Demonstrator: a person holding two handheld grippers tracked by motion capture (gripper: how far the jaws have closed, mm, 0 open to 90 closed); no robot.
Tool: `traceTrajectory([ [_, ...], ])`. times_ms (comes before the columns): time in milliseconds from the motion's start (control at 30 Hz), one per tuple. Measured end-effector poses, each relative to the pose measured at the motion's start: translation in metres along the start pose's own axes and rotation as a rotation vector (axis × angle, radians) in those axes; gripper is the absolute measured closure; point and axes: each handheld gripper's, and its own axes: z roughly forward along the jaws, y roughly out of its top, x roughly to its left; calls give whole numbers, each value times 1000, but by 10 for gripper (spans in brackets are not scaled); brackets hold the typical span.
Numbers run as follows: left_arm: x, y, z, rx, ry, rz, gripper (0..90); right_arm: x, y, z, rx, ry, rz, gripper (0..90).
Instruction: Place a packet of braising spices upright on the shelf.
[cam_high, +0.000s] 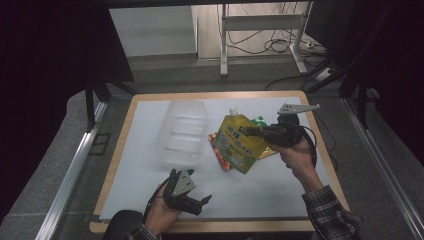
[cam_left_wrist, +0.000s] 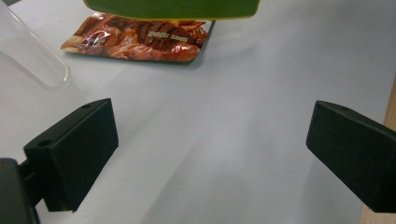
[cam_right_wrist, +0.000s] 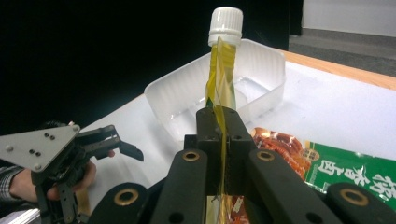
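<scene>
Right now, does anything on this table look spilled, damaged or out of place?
Nothing stands out. The right gripper holds the yellow pouch above the table with its white cap on; the snack packets lie flat beside the clear tub. No spill shows.

yellow spout pouch (cam_high: 239, 142), white cap, pinched by right gripper (cam_high: 254, 131), lifted above red snack packet (cam_left_wrist: 140, 39); clear tub (cam_high: 181, 131) beside

Left gripper (cam_high: 200, 201) low, jaws spread; right gripper (cam_high: 251, 131) raised, jaws clamped.

Dim room, dark surround; white table mat (cam_high: 150, 175) evenly lit; near claw parts blurred, slight softness.
</scene>
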Motion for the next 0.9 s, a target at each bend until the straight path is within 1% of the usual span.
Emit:
traceTrajectory([
  [100,2,-1,-1,1,4,-7,18,-2,3,2,-2,0,5,874],
  [167,3,-1,-1,4,8,-17,17,-4,7,5,-5,-4,-4,874],
  [333,4,-2,0,8,14,-18,14,-7,12,10,-9,-7,-13,874],
  [667,6,-3,0,15,27,-17,12,-12,22,19,-18,-13,-11,876],
  [900,12,-5,-3,15,45,-42,12,-16,32,30,-20,-19,-14,876],
])
